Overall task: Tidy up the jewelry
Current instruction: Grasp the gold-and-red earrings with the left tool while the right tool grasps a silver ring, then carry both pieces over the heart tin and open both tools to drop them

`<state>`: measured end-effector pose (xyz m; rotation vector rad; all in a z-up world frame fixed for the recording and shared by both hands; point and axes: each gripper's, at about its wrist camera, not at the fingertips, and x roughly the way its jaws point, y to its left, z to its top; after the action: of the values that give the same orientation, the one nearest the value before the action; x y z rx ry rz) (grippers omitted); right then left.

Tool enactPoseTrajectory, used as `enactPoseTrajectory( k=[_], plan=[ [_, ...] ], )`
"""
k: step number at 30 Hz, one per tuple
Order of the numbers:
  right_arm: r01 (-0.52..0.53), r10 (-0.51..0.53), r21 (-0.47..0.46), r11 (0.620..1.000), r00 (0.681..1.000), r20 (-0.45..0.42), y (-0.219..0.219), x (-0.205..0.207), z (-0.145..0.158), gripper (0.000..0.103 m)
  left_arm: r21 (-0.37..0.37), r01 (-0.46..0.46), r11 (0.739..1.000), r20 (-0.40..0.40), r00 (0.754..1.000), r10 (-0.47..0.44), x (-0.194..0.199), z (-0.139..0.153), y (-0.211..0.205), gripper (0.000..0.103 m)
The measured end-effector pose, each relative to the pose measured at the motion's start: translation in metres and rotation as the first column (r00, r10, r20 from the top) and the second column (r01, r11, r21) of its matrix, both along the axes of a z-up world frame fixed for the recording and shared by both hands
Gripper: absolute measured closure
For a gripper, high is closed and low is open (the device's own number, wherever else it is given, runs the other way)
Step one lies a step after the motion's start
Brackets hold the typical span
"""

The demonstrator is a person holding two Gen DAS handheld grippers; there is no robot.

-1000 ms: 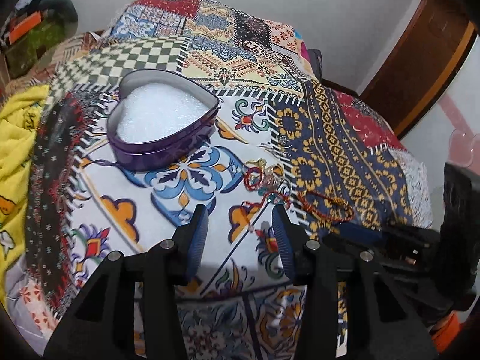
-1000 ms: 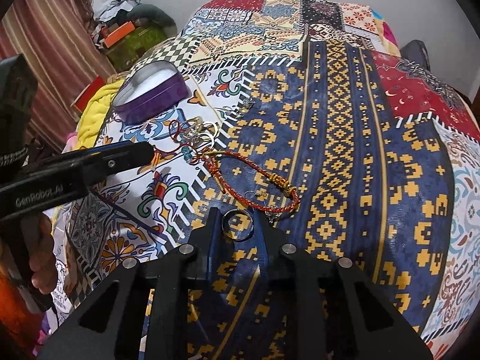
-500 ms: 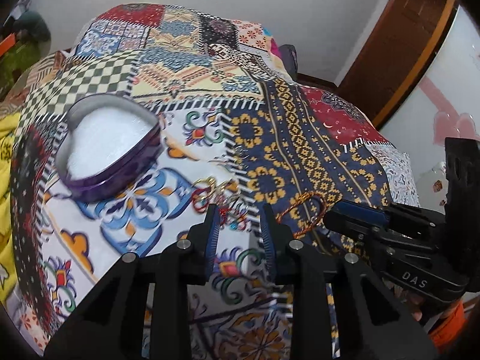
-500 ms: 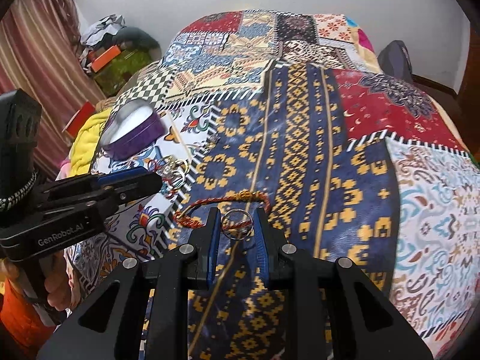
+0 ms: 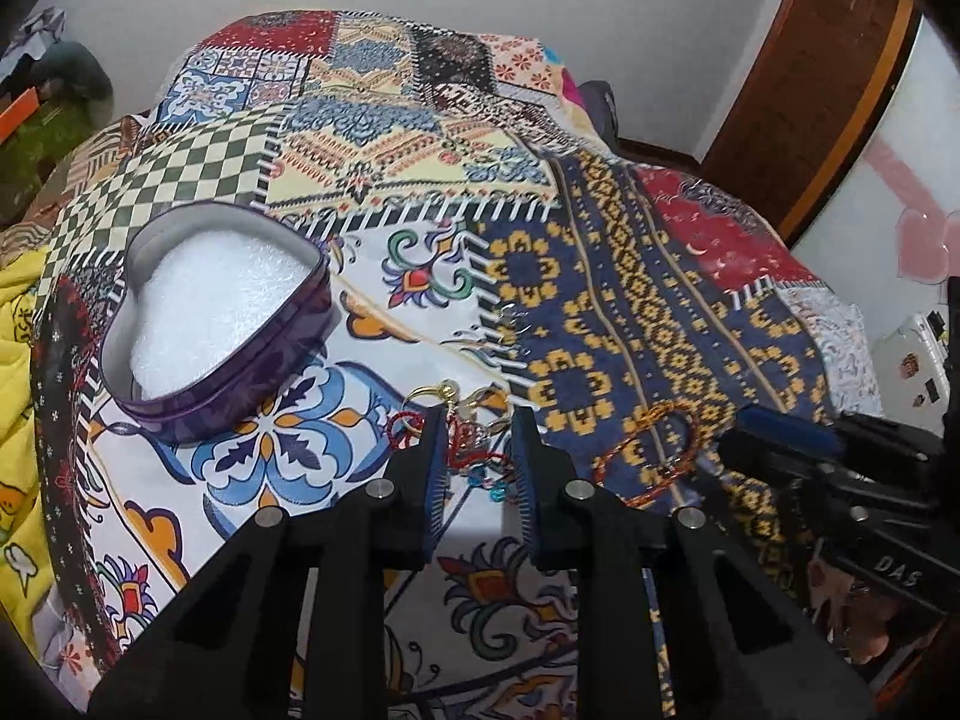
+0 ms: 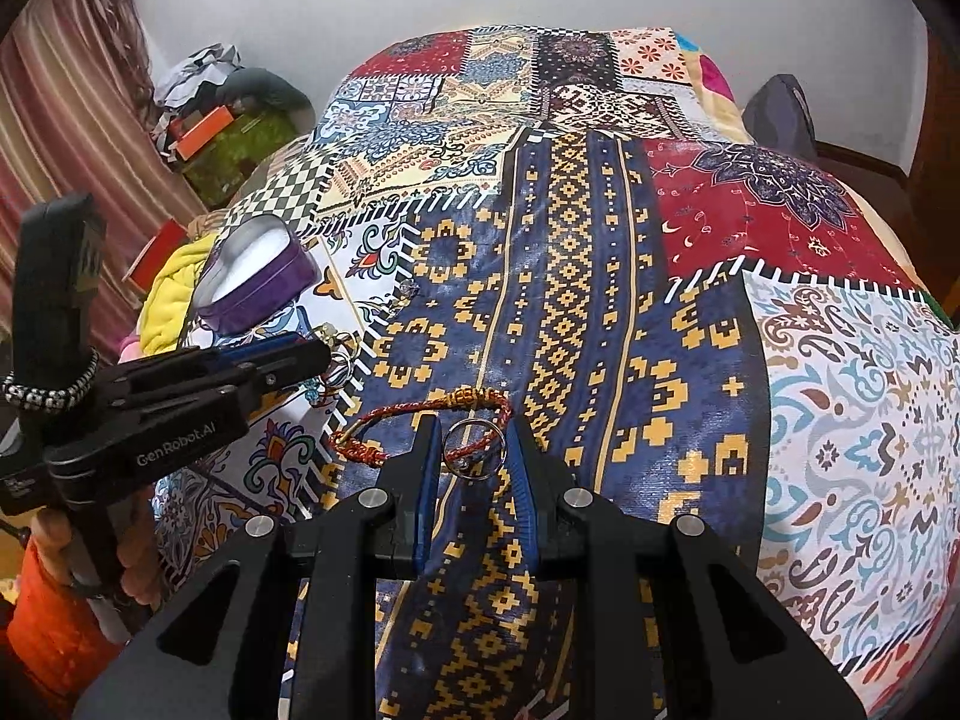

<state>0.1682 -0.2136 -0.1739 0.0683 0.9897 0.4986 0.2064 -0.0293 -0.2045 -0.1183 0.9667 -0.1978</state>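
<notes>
A purple heart-shaped box (image 5: 222, 324) with white padding stands open on the patterned bedspread; it also shows in the right wrist view (image 6: 252, 282). My left gripper (image 5: 477, 450) is open around a tangle of red, gold and blue jewelry (image 5: 474, 450) lying on the spread. My right gripper (image 6: 474, 450) is shut on a silver ring (image 6: 474, 450), held just above a red-and-gold braided bracelet (image 6: 420, 408), which also shows in the left wrist view (image 5: 648, 456).
A yellow cloth (image 5: 18, 360) lies left of the box. A small clear earring (image 5: 510, 315) lies on the spread beyond the tangle. The bed edge drops off at right, near a brown door frame (image 5: 828, 90).
My left gripper moved forward over the jewelry tangle and narrowed its jaws. My right gripper lifted the silver ring off the spread and drew back, still shut on it.
</notes>
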Motion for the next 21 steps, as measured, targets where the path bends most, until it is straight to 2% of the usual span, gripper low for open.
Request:
enactPoseTrajectory(
  k=[3, 5, 12, 21],
  plan=[
    [0.003, -0.003, 0.002, 1.000, 1.000, -0.005, 0.000, 0.001, -0.001, 0.083, -0.007, -0.002, 1.000, 0.006, 1.000, 0.002, 0.000, -0.002, 0.002, 0.083],
    [0.005, -0.005, 0.003, 1.000, 1.000, -0.008, -0.001, 0.001, -0.002, 0.083, -0.003, -0.001, 1.000, 0.008, 1.000, 0.001, 0.001, -0.003, 0.001, 0.093],
    [0.017, -0.017, 0.005, 1.000, 1.000, 0.004, -0.004, -0.001, 0.005, 0.083, 0.017, 0.013, 1.000, 0.039, 0.999, -0.014, -0.009, 0.005, -0.006, 0.094],
    [0.026, -0.026, 0.008, 1.000, 0.999, 0.042, -0.001, -0.009, 0.021, 0.083, -0.023, -0.037, 0.999, 0.108, 0.993, 0.039, -0.035, 0.043, 0.013, 0.094]
  ],
)
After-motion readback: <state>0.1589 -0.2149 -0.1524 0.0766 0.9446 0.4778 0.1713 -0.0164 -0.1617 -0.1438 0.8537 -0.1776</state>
